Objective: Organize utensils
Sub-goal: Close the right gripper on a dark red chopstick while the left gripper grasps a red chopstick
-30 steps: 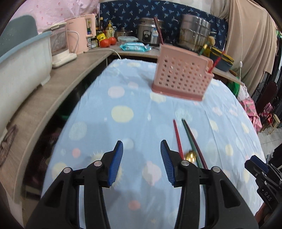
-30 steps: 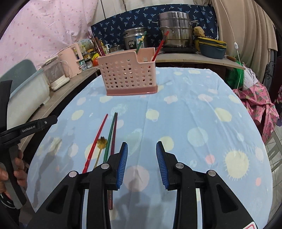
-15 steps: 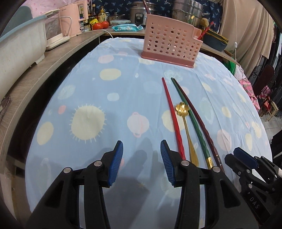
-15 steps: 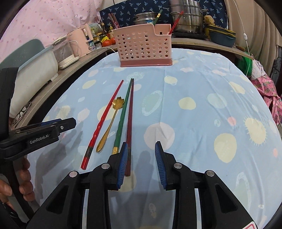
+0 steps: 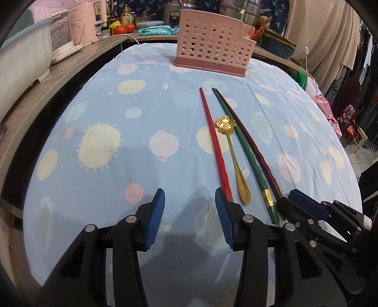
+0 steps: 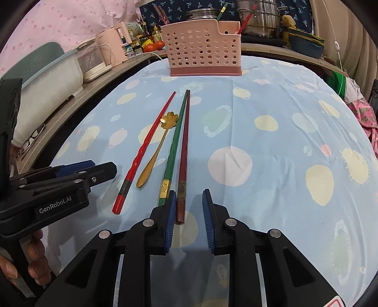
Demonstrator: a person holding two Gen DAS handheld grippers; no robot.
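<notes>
A red chopstick (image 5: pixel 213 141) (image 6: pixel 147 146), a gold flower-bowled spoon (image 5: pixel 232 155) (image 6: pixel 157 147), a green chopstick (image 5: pixel 245 151) (image 6: pixel 174 144) and a dark red chopstick (image 5: pixel 256 151) (image 6: pixel 184 146) lie side by side on the blue tablecloth. A pink perforated utensil holder (image 5: pixel 212 44) (image 6: pixel 203 50) stands at the far end with chopsticks in it. My left gripper (image 5: pixel 189 215) is open and empty, just left of the red chopstick's near end. My right gripper (image 6: pixel 189 217) is open, low over the near end of the dark red chopstick.
A wooden counter (image 5: pixel 70 68) runs along the left and back, with a pink kettle (image 6: pixel 113 47), a white tub (image 5: pixel 21 61), tomatoes (image 5: pixel 124 28) and steel pots (image 6: pixel 262 19). Glasses (image 6: pixel 30 141) lie on the counter. Clothes hang at the right.
Both grippers have drawn back toward the near edge of the table and dropped lower. The utensils now lie just ahead of the fingertips. Both jaws stay open.
</notes>
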